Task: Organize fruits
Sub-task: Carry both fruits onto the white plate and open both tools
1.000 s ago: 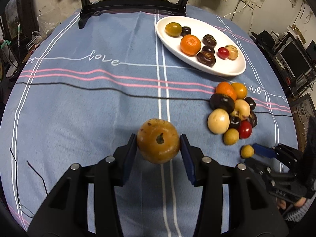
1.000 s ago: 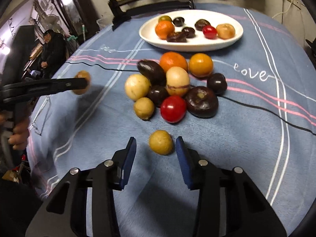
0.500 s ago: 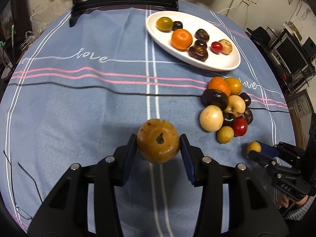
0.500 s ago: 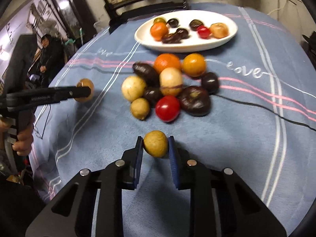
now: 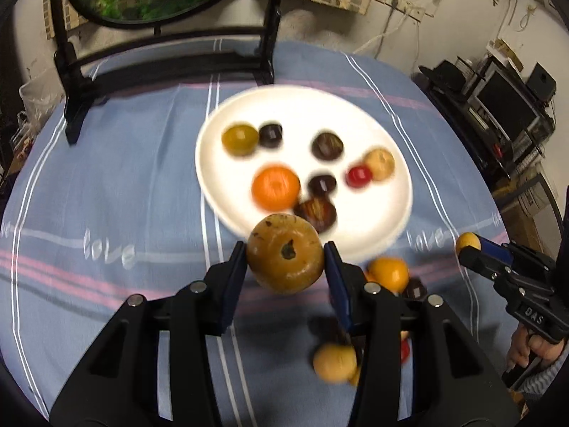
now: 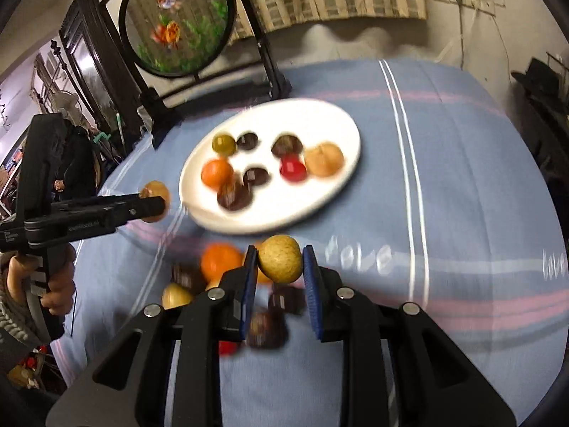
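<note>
Above blue striped cloth on table: left tongs clamp large brown-orange round fruit, right tongs pinch small yellow round fruit. White oval plate with fruits lies just ahead; left tongs nearer rim.

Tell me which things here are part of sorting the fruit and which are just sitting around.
Part of the job:
- brown fruit in the left gripper
- yellow fruit in the right gripper
- white plate with fruit on it
- loose fruit pile on the tablecloth

Just there:
- round fish picture on its black stand
- electronics shelf
</note>
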A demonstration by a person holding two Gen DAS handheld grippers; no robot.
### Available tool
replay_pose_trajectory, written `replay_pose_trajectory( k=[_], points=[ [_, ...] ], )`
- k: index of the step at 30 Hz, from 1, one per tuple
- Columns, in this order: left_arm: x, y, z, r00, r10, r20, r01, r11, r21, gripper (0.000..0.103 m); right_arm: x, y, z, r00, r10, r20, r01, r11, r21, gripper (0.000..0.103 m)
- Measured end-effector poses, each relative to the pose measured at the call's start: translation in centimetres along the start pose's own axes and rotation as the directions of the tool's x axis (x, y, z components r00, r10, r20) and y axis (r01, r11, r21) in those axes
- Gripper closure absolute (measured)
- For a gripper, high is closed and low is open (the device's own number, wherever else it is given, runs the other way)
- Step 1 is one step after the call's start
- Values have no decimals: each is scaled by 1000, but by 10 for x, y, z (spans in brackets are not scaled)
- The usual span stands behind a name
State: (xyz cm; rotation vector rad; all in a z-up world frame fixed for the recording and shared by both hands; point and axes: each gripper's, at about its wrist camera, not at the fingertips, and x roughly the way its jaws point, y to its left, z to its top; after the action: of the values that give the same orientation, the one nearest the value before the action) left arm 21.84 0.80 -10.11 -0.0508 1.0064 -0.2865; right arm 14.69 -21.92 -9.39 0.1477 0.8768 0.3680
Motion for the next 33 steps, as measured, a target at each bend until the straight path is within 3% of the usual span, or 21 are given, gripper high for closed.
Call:
replay_pose_trajectory(
  k=[8, 16, 18, 19, 20, 21, 27, 33],
  points=[
    [43, 25, 48, 999, 36, 2, -36, 999, -20, 58, 46, 7, 36, 1000, 27, 1, -27, 999, -44, 77],
    [74, 40, 60, 999, 29, -25, -30, 999, -43, 58, 75, 4, 46, 1000, 7, -19, -8, 999, -53, 77],
    [76, 40, 60, 999, 32, -24, -33, 998, -47, 57, 80, 2, 48, 1000, 3, -29, -4, 999, -37, 70],
    [74, 40, 60, 999, 32, -19, -33, 998, -49, 51, 80, 2, 48, 1000, -9, -26, 8, 999, -35, 63],
    [70, 40, 60, 999, 36, -8, -37, 998, -53, 47, 78, 2, 48, 1000, -25, -16, 24, 999, -32, 39],
    [67, 39, 59, 999, 35, -1, -35, 998, -54, 46, 72, 4, 48, 999, -33, 14, 33, 999, -37, 36],
    [23, 37, 47, 999, 34, 39, -30, 995, -91, 44, 15, 13, 40, 991, -2, 134, 8, 999, -48, 36],
    [-33, 26, -10, 995, 93, 28, -90, 992, -85, 40, -30, 21, -9, 993, -12, 118, 19, 998, -54, 35]
  ],
)
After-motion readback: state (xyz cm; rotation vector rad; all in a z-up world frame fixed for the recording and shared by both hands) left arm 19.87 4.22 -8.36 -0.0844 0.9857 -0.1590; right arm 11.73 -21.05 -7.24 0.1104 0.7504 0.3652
